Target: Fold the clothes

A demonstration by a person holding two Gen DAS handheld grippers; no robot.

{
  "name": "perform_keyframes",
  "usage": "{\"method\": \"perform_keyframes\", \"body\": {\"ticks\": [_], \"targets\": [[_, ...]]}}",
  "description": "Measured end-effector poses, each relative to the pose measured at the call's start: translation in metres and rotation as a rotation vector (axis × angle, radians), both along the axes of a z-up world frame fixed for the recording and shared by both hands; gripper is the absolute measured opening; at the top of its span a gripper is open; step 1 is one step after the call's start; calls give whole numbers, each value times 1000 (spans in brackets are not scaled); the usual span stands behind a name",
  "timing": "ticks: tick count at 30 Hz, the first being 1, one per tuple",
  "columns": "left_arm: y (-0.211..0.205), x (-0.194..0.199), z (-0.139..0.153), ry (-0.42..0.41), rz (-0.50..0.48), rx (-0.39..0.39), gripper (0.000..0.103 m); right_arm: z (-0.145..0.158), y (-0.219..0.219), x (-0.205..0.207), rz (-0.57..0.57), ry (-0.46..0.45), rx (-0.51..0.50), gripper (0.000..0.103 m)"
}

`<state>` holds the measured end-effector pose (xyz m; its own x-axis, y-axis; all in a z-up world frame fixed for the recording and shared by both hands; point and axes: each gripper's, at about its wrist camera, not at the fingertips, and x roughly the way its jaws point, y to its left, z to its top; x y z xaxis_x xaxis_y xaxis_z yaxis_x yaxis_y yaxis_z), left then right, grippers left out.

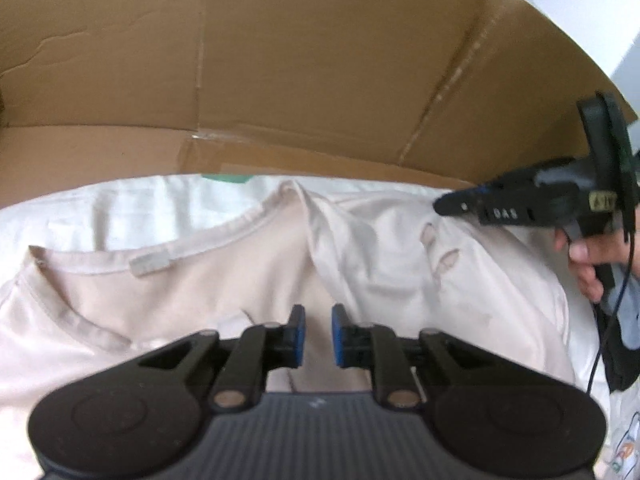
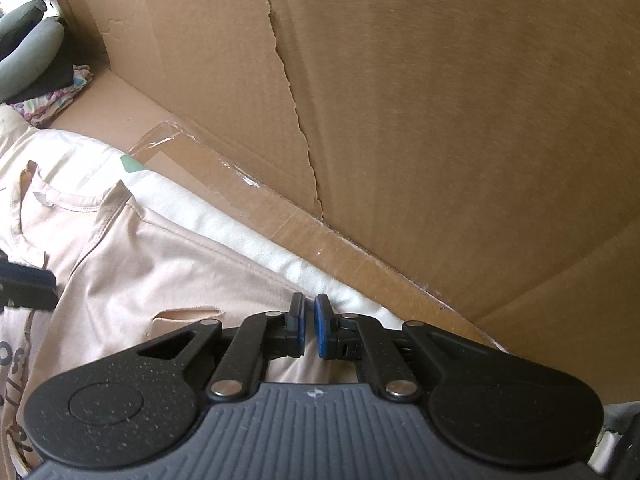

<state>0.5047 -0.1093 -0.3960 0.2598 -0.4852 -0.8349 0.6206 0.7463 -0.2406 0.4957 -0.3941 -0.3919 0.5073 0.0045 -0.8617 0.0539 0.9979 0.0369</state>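
Observation:
A pale pink shirt (image 1: 200, 280) lies spread on a white sheet (image 1: 100, 208), its neckline and label (image 1: 152, 264) towards the left. The right sleeve side is folded over along a crease, showing cut slits (image 1: 440, 256). My left gripper (image 1: 319, 322) hovers over the shirt's chest below the collar, blue pads a small gap apart with nothing between them. My right gripper (image 2: 309, 320) sits at the shirt's (image 2: 160, 264) far right edge by the sheet (image 2: 240, 224); its pads stand a narrow gap apart with no cloth seen pinched. From the left wrist view the right gripper (image 1: 440, 204) points left over the folded part.
A tall brown cardboard wall (image 1: 320, 80) rises right behind the sheet, torn along one seam (image 2: 296, 120). A hand (image 1: 584, 252) holds the right gripper's handle with a cable hanging. Other clothes (image 2: 40, 80) are piled at the far left. The left gripper's tip (image 2: 28, 284) shows at the frame edge.

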Motion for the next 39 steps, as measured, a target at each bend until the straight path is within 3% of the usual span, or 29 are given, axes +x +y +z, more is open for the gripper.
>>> {"method": "perform_keyframes", "body": {"ticks": [9,16,23,25,39], "targets": [[-22,-7,-4,-2,14,-23,43,0,2,2,-4,3,3,9],[-24,-8,-1,-18,10,-6,42,1,-2,-2,-2,-1,13,9],[-7,0,-2,-45,38,72,40,1,-4,-5,5,-5,21,9],[-7,1,-6,-47,40,90,35,1,-5,-5,5,-7,23,9],[-33,-9,-13,-46,-6,43,35,-1,-5,-6,4,-11,27,9]]}}
